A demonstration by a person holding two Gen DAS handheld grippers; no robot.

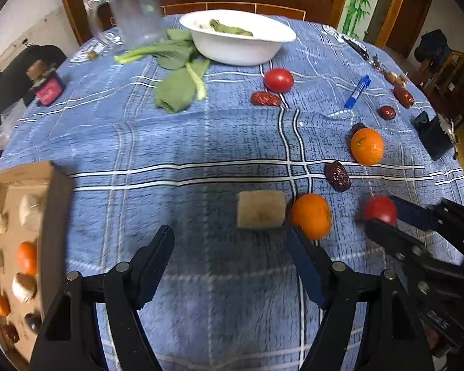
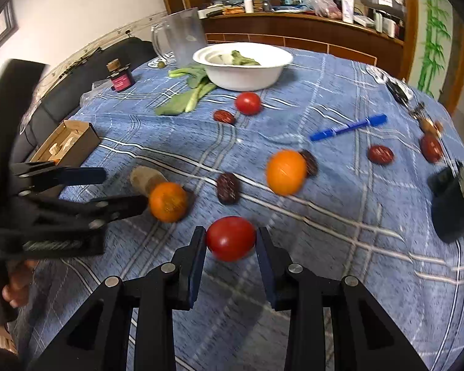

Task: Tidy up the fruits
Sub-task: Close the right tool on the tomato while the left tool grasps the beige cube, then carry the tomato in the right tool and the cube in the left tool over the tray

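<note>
The right gripper (image 2: 231, 241) has its two black fingers with blue pads closed in on a small, round, shiny red tomato (image 2: 231, 238). The pads sit right against both sides of it, so it looks held. The tomato is smooth and a little blurry, low over the blue checked tablecloth (image 2: 340, 216).

The left gripper (image 1: 230, 241) is wide open and holds nothing. It points down at a pale tan, blocky piece of food (image 1: 260, 209) that lies just past its tips. A round, bumpy orange mandarin (image 1: 311, 215) touches the side of that piece.

The job looks partly done. The brown cardboard box (image 1: 51, 185) at the left edge of the table already has some things in it: two small oranges, some pale lumps and a dark red date. A lot is still out on the cloth: a second mandarin (image 1: 367, 146), a second red tomato (image 1: 278, 79) near the white round bowl (image 1: 241, 51), and several wrinkly dark red dates (image 1: 337, 175) spread around. I think the held tomato goes to the box next, which is well apart from it.
</note>
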